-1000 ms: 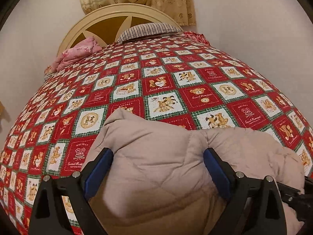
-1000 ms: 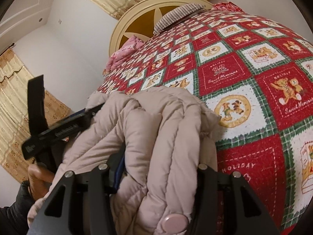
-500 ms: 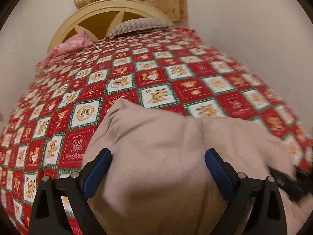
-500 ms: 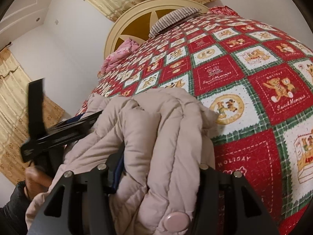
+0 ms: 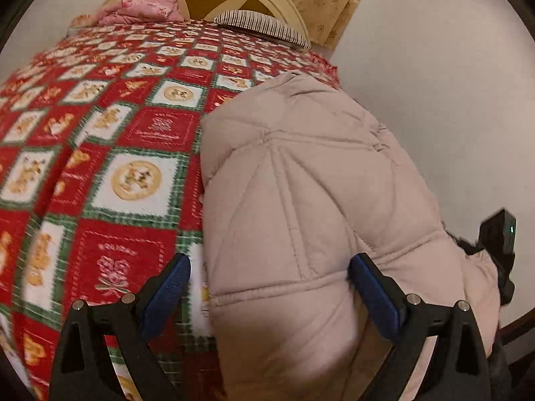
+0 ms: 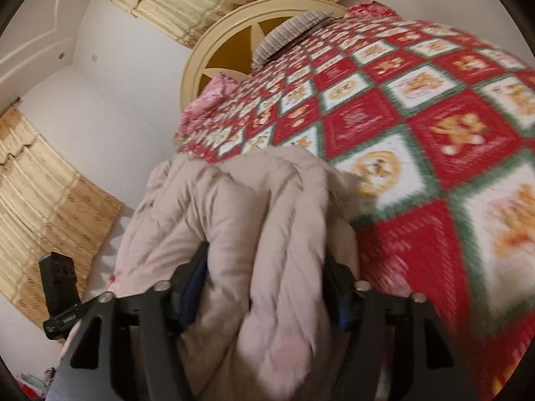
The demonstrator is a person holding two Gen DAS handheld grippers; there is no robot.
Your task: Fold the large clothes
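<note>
A pale pink quilted puffer jacket [image 5: 311,180] lies bunched over the near edge of the bed; it also shows in the right wrist view [image 6: 254,220]. My left gripper [image 5: 267,284] is open, its blue-padded fingers [image 5: 167,287] spread wide, with the jacket's padded fold between them and against the right pad. My right gripper [image 6: 264,284] is shut on a thick bundle of the jacket, which fills the space between its fingers. The right gripper's body [image 5: 498,244] shows at the right edge of the left wrist view.
The bed carries a red, green and white teddy-bear quilt [image 5: 110,140]. A round cream headboard [image 6: 234,40], a striped pillow [image 5: 264,26] and a pink pillow [image 5: 147,8] are at its far end. White walls and yellow curtains [image 6: 36,207] surround it.
Both views have swung: the jacket bundle has moved toward the bed's right side in the left wrist view. The right gripper keeps its hold on the jacket. The left jaws stay wide.
</note>
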